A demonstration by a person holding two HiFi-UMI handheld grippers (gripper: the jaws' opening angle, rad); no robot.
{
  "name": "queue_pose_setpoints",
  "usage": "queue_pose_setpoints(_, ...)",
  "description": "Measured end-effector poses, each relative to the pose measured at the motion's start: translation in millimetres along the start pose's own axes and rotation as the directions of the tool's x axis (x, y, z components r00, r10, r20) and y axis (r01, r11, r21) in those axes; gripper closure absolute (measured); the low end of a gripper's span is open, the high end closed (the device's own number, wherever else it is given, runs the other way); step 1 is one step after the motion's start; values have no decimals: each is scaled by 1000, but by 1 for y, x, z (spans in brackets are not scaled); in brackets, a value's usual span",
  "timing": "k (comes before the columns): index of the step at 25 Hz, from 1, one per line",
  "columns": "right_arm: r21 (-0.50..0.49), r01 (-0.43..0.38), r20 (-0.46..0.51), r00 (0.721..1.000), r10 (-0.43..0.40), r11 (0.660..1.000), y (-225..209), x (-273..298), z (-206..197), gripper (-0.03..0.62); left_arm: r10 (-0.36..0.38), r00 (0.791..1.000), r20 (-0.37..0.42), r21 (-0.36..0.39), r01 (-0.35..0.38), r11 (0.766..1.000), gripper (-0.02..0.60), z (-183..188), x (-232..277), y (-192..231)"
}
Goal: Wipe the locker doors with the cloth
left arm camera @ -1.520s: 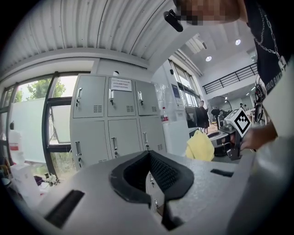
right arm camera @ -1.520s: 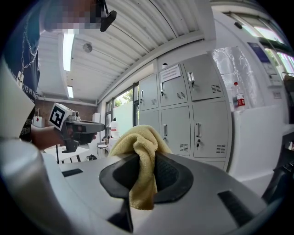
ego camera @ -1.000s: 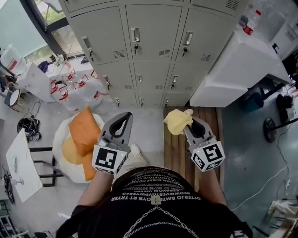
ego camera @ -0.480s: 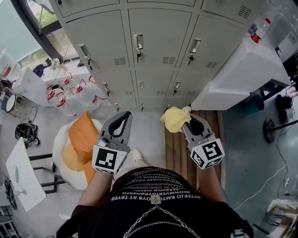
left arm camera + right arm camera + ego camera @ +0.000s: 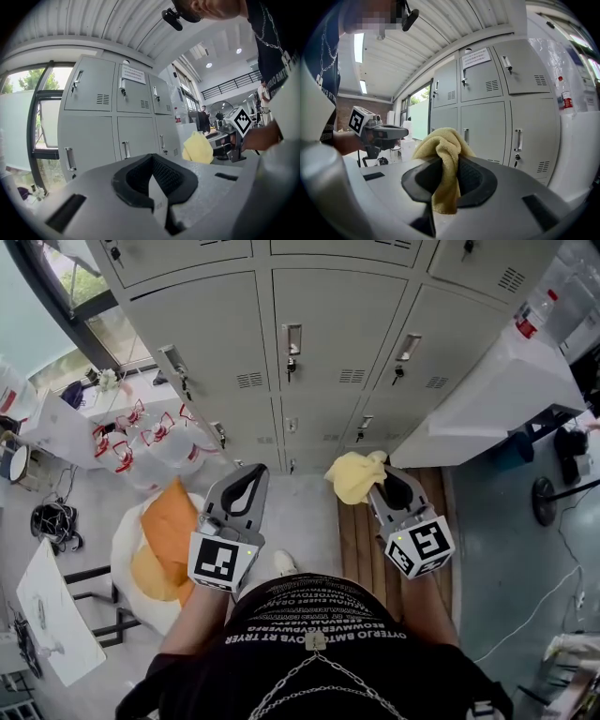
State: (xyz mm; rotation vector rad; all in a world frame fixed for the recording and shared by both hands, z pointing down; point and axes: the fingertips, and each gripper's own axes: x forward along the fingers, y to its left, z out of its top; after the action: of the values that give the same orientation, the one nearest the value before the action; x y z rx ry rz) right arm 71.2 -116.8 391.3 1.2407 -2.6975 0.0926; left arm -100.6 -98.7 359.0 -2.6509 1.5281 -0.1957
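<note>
A bank of grey locker doors (image 5: 323, 343) with silver handles stands ahead of me. My right gripper (image 5: 380, 486) is shut on a bunched yellow cloth (image 5: 353, 474), held out in front of the lower lockers and apart from them. In the right gripper view the cloth (image 5: 443, 159) is pinched between the jaws and hangs down from them, with the lockers (image 5: 487, 108) beyond. My left gripper (image 5: 247, 479) is shut with nothing in it and points at the lockers (image 5: 112, 117); its view shows the cloth (image 5: 199, 149) off to the right.
A white appliance (image 5: 492, 390) stands against the lockers on the right, with a bottle (image 5: 528, 320) on top. Water jugs (image 5: 150, 432) and an orange cushion (image 5: 169, 526) on a round seat lie at the left. Wooden slats (image 5: 352, 545) cover the floor under my right gripper.
The view has tilted up, so the lockers sit lower in the frame and look closer. Both grippers hold about the same pose, the cloth still pinched in the right one.
</note>
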Motion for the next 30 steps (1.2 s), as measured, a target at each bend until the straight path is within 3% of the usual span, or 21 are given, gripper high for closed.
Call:
queue_pose_setpoints(14, -49, 15, 7, 1000, -15, 999, 13, 66, 28, 526, -26, 999, 41, 3, 26, 1000, 578, -4, 7, 68)
queue_pose_setpoints(25, -79, 50, 2, 999, -50, 996, -9, 72, 41, 526, -61, 998, 16, -26, 62, 998, 578, -20, 28, 74)
queue_pose_setpoints(30, -89, 8, 21, 1000, -6, 996, -19, 95, 52, 526, -40, 999, 23, -35, 41, 999, 578, -17, 41, 89)
